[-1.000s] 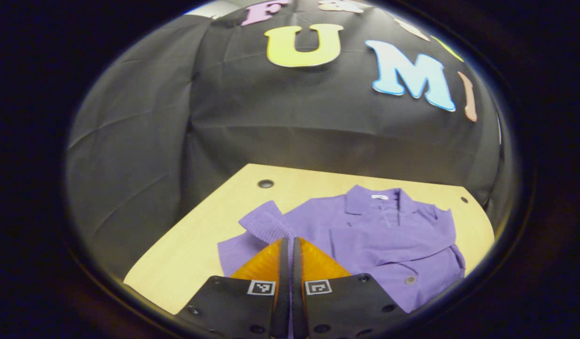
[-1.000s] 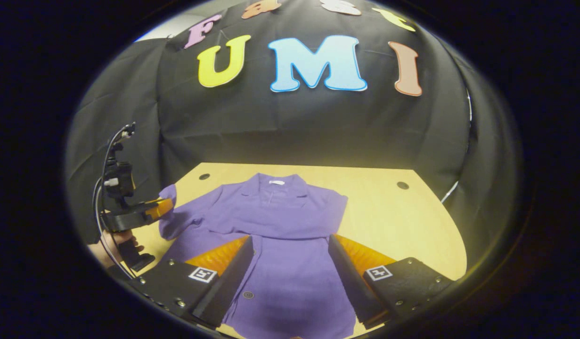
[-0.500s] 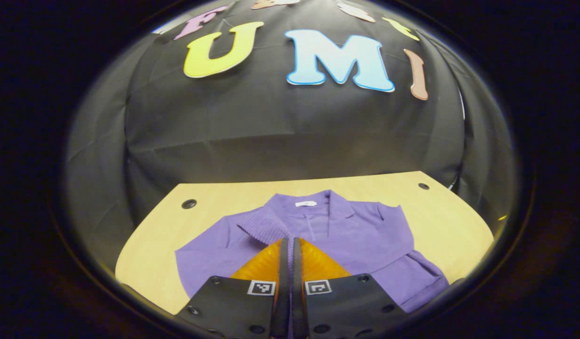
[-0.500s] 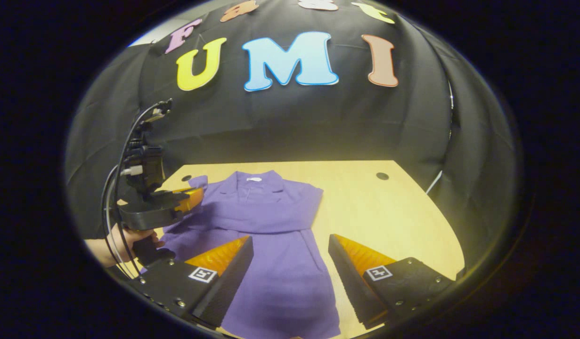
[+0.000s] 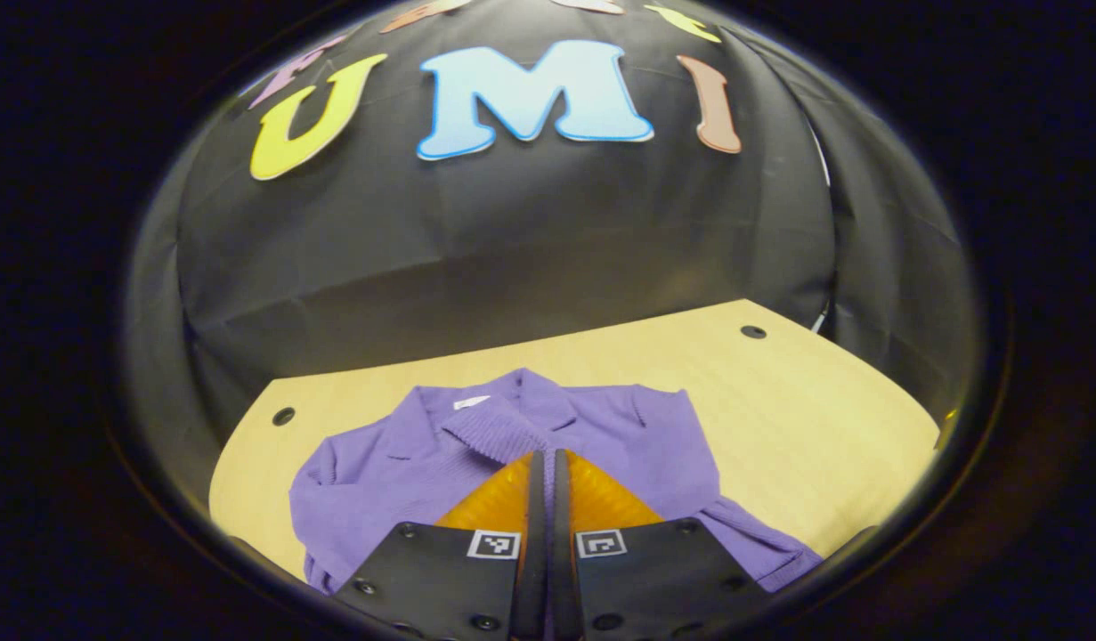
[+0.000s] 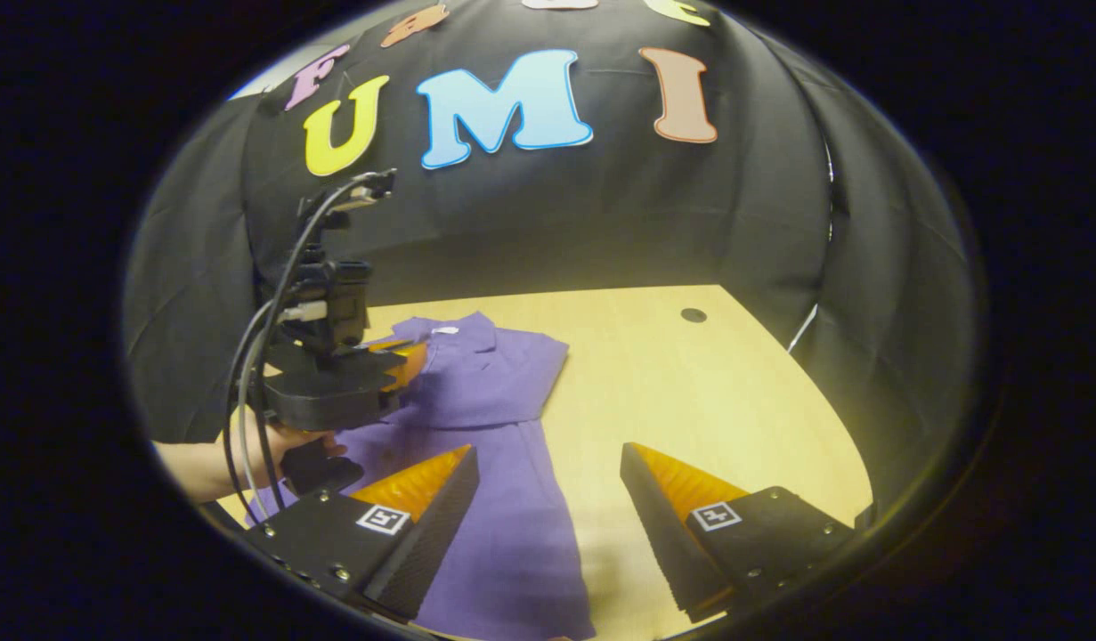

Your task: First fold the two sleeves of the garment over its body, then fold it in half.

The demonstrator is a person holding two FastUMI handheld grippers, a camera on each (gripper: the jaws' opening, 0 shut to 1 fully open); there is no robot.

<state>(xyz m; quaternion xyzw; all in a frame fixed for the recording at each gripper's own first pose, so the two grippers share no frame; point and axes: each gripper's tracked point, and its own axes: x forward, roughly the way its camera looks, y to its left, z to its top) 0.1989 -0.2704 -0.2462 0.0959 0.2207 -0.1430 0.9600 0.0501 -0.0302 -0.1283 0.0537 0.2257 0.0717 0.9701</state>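
Note:
A purple collared garment (image 5: 654, 436) (image 6: 503, 392) lies flat on the wooden table. My left gripper (image 5: 545, 458) is shut on the ribbed cuff of a sleeve (image 5: 490, 434), holding it above the garment's chest just below the collar. In the right gripper view that left gripper (image 6: 396, 365) hangs over the garment's upper part, held by a hand (image 6: 276, 441). The other sleeve lies folded across the body. My right gripper (image 6: 548, 458) stands open above the garment's lower right edge, with nothing between its fingers.
The light wooden table (image 6: 717, 392) has bare room to the right of the garment and small dark holes (image 6: 693, 314) (image 5: 283, 416) near its back corners. Black cloth walls close in behind and on both sides.
My left gripper has carried the sleeve cuff rightward from beside the garment to over its chest. The right gripper has drifted to the right, toward the garment's edge.

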